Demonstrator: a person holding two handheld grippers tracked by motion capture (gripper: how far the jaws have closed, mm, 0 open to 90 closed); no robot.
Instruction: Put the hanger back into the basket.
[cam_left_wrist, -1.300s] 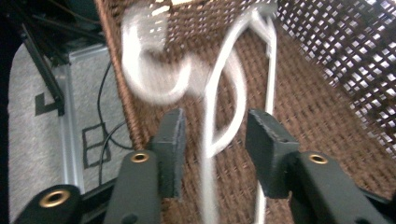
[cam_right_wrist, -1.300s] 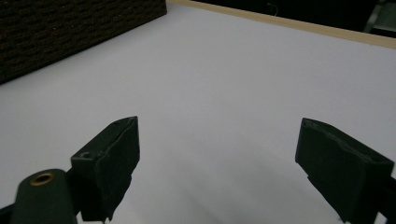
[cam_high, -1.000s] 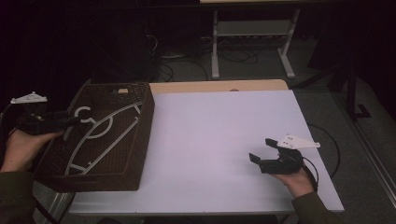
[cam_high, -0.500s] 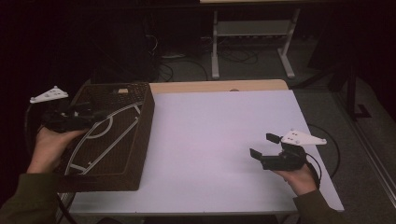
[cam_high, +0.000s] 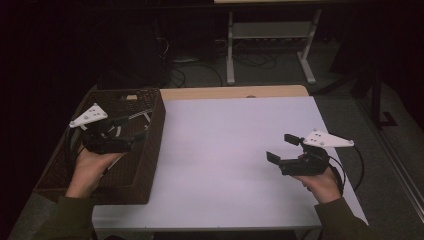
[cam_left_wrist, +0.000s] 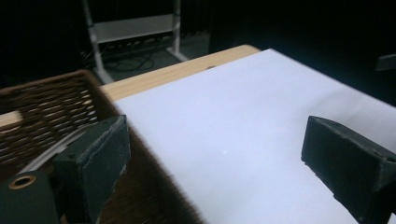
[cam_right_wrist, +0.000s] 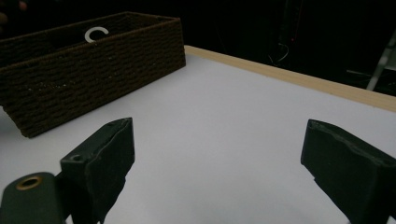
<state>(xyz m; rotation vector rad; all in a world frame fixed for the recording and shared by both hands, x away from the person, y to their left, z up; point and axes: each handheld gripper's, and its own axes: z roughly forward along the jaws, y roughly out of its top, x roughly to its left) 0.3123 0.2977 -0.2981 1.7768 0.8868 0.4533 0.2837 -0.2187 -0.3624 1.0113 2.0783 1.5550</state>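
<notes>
At table's left edge, left gripper over basket, jaws just opened, nothing between; hanger released inside. Right gripper agape, empty, near right edge; next likely withdraw left.

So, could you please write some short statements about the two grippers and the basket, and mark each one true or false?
1. The left gripper is above the brown wicker basket. True; its jaws have just been opening, with nothing between them.
2. The right gripper holds a white hanger. False: its jaws stand open and empty above the white table cover.
3. The basket stands at the right end of the table. False: it stands at the left end.
4. A white hanger lies inside the basket. True.
5. The two grippers touch each other. False: they are far apart, one at each side of the table.
</notes>
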